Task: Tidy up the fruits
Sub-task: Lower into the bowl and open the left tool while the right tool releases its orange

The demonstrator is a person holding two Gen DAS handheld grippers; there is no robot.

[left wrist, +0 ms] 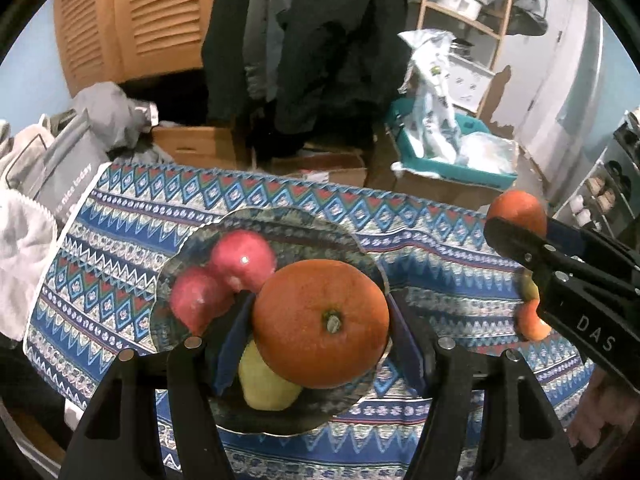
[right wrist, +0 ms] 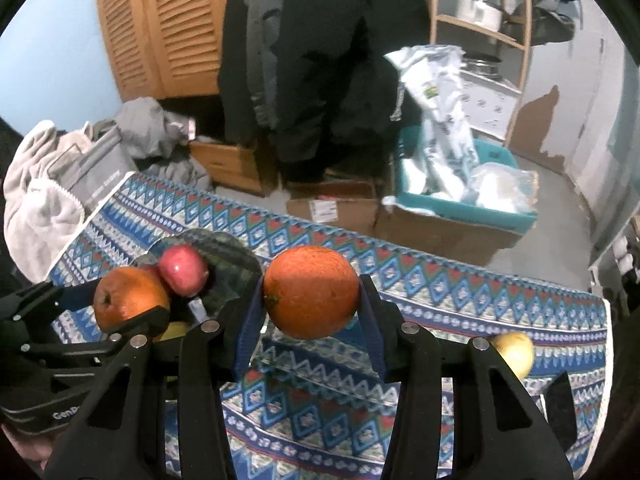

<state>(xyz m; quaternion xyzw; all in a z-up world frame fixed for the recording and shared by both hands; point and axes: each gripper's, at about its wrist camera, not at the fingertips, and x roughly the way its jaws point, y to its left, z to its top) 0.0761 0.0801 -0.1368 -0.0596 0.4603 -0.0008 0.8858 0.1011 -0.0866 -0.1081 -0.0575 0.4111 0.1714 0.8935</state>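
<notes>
Tongs first: we see the left gripper [left wrist: 320, 344] clamped on a large orange [left wrist: 320, 322], its blue pads pressed to both sides, held just above a scalloped glass plate [left wrist: 360, 252]. Our right gripper [right wrist: 312, 312] is likewise clamped on a second orange [right wrist: 311, 291], held above the cloth to the right of the plate. White letters "DAS" [left wrist: 595, 334] show on the right tool's body in the left view, and "Gen" [right wrist: 62, 415] on the left tool in the right view. On the plate lie two red apples [left wrist: 224, 280] touching each other and a yellow-green pear [left wrist: 264, 384] partly under the held orange. Another yellowish fruit [right wrist: 516, 352] sits on the cloth well to the right. Beneath is a blue patterned tablecloth [left wrist: 120, 240]. A grey bag at its far left corner reads "nice today" [left wrist: 78, 194]. Beyond we see dark coats [left wrist: 304, 40], louvred wooden doors [left wrist: 132, 12], cardboard boxes [right wrist: 336, 208], a teal bin [left wrist: 452, 164] holding plastic bags, and a wooden shelf [left wrist: 464, 4].
</notes>
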